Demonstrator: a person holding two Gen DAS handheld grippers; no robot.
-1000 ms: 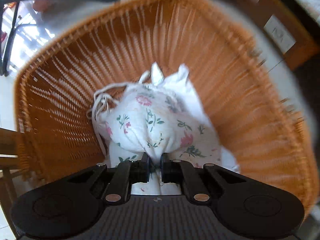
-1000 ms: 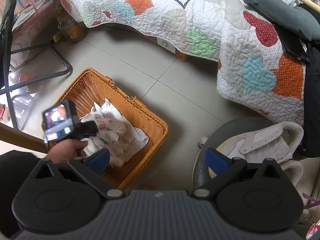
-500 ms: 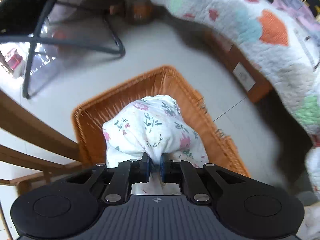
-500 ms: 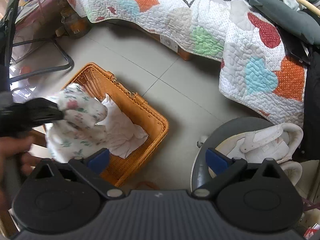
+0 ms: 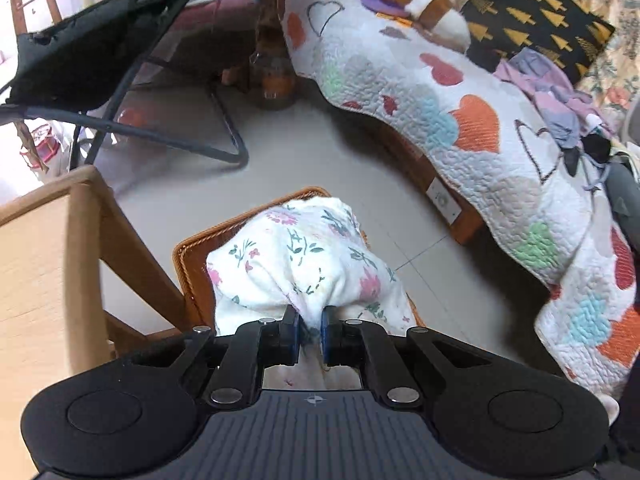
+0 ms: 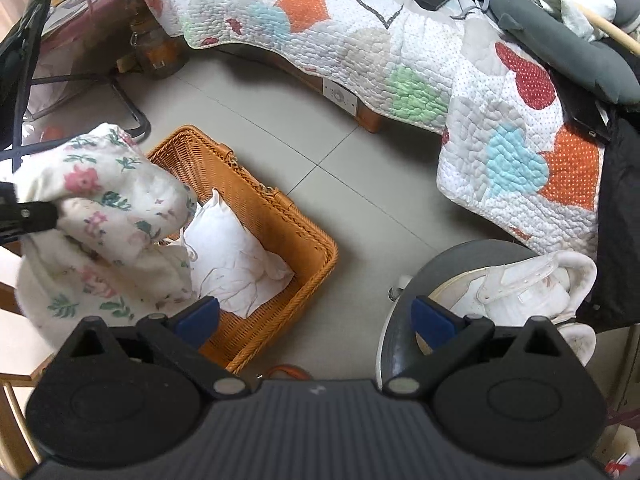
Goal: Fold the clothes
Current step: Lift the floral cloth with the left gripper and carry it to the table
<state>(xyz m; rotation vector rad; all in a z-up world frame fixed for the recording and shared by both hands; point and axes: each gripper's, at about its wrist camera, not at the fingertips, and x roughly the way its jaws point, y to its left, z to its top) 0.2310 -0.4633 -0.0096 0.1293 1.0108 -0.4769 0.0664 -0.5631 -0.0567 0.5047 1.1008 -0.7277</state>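
Our left gripper [image 5: 310, 330] pinches the white floral-print garment [image 5: 304, 260] above the orange wicker basket [image 6: 256, 200] — our right gripper [image 6: 316, 316] gapes wide, empty.

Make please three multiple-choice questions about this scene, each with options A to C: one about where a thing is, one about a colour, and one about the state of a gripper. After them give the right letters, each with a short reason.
1. Where is the plain white garment?
A. Inside the wicker basket
B. On the quilt
C. On the floor tiles

2. What colour is the wicker basket?
A. Grey
B. Orange-brown
C. Blue

3. What is the state of the left gripper?
A. Wide open with nothing between its fingers
B. Closed on the floral garment
C. Closed on the basket rim

Answers:
1. A: the right wrist view shows the white cloth lying on the basket's bottom.
2. B: its woven walls look orange-brown in both views.
3. B: its pads pinch a bunch of floral fabric, and the garment hangs above the basket. The right gripper stands open and holds nothing.
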